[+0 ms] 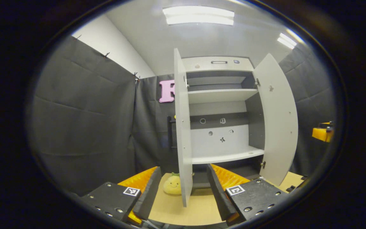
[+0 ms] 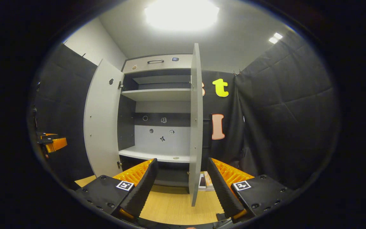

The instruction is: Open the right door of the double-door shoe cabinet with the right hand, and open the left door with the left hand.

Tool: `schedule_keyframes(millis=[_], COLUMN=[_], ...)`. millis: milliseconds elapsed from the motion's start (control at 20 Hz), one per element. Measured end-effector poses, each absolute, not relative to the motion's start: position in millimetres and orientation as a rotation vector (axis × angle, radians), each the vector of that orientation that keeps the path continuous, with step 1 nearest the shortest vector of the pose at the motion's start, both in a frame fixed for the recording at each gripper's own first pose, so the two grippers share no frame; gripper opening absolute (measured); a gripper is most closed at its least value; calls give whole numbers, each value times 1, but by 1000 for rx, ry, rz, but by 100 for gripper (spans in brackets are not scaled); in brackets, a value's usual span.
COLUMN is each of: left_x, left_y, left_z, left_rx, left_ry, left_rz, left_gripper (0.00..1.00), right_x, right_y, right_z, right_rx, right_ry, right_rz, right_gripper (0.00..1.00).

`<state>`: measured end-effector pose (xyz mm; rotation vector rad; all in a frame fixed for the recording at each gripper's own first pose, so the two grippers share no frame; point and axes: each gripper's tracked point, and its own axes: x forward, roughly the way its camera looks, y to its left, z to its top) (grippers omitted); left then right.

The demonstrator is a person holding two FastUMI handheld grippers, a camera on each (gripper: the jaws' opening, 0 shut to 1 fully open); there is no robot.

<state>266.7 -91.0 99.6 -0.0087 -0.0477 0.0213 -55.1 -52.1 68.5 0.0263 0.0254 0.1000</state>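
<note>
In the left gripper view, the left gripper sits at the bottom of the frame with its jaws spread wide, gripping nothing. The edge of the left door stands straight ahead between the two fingers, swung out edge-on toward the camera and free of both of them. Just left of that door's lower end, a small yellow plush toy rests on the wooden tabletop. Beyond, the shoe cabinet fills the centre of the frame, its shelves bare, with the right door swung open at centre right. At the far right edge, part of the other gripper shows.

In the right gripper view, the right gripper lies at the bottom, also wide open and holding nothing. The right door stands edge-on between its fingers, touching neither. The left door hangs open at centre left. Some flat item lies on the tabletop just right of the right door's base; what it is I cannot tell.
</note>
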Motion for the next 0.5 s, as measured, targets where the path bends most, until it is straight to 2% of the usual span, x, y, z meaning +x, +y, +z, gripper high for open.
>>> schedule_keyframes(millis=[500], left_x=[269], left_y=[-92], left_z=[100], left_rx=[9], left_ry=[-60], left_rz=[14], left_gripper=[83], right_x=[-57], right_y=[-56], right_z=[66], right_rx=[36], right_ry=[28], right_rz=[86], right_gripper=[97])
